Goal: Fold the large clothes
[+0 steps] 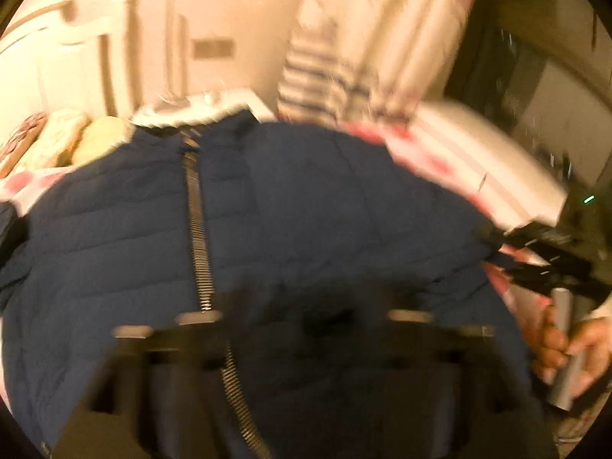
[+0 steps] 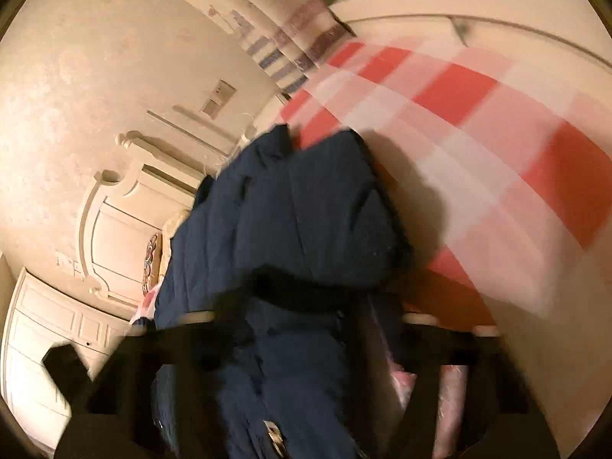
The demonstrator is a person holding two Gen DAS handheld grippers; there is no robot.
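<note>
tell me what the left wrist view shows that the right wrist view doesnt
Only the left wrist view shows the jacket's metal zipper, its white furry collar, the pillows, and the person's hand holding the right gripper at the jacket's edge. Only the right wrist view shows a broad stretch of the red checked bedspread. Both show the navy puffer jacket and striped curtain.
</note>
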